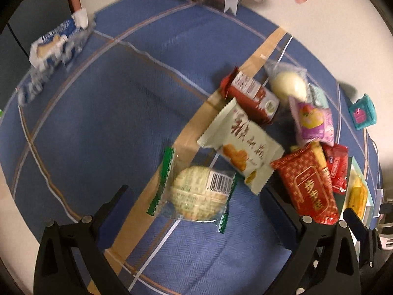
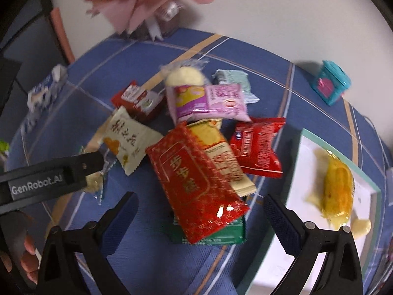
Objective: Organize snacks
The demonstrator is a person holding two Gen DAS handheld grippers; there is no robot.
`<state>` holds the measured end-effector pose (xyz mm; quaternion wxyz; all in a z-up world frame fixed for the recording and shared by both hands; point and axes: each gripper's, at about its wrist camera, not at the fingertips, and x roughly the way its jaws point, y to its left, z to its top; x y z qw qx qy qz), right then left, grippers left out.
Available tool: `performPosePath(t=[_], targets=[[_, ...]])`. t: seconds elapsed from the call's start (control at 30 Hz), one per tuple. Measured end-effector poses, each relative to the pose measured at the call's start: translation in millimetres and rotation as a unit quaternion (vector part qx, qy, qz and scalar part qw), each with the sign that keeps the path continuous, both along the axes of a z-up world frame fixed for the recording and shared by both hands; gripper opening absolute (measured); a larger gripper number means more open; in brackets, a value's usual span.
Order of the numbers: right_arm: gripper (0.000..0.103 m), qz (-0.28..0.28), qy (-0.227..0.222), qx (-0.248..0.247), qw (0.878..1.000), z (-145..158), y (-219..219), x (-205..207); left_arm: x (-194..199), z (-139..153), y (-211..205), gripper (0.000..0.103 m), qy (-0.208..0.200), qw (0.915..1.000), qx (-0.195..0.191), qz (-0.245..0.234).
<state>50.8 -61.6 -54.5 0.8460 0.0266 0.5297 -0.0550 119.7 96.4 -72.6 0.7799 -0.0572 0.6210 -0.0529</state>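
Snack packets lie heaped on a blue checked tablecloth (image 1: pixel 98 123). My left gripper (image 1: pixel 195 193) is open, its fingers either side of a round pale cake in a clear, green-edged wrapper (image 1: pixel 196 196). Beyond it lie a cream packet (image 1: pixel 243 145), a dark red packet (image 1: pixel 250 95) and a pink packet (image 1: pixel 314 123). My right gripper (image 2: pixel 200 198) is open over a long red packet with gold characters (image 2: pixel 194 174), which rests on a green packet (image 2: pixel 221 236). A white tray (image 2: pixel 304 147) at the right holds a yellow-wrapped snack (image 2: pixel 337 189).
A blue and white packet (image 1: pixel 56 46) lies at the cloth's far left edge. A teal toy box (image 2: pixel 331 83) stands at the far right and a pink paper flower (image 2: pixel 147 0) at the back. The left gripper's finger (image 2: pixel 81 166) and a hand (image 2: pixel 27 258) show at the left.
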Motion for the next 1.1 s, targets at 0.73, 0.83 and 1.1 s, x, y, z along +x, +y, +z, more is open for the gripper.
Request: performPosePath(t=[0.73, 0.83, 1.1], targets=[[0.054, 0.008, 0.009, -0.022, 1.000, -16.1, 6.6, 12.4, -5.5, -20.2, 3.7, 0.062, 0.022, 0.9997, -0.006, 0.012], [0.052, 0.004, 0.012, -0.007, 1.000, -14.6, 4.2, 10.4, -5.6, -17.5, 3.6, 0.059, 0.018, 0.9995, -0.022, 0.014], [0.049, -0.009, -0.011, 0.022, 1.000, 8.2, -1.1, 1.3, -5.9, 11.9, 3.5, 0.058, -0.021, 0.9989, -0.037, 0.022]])
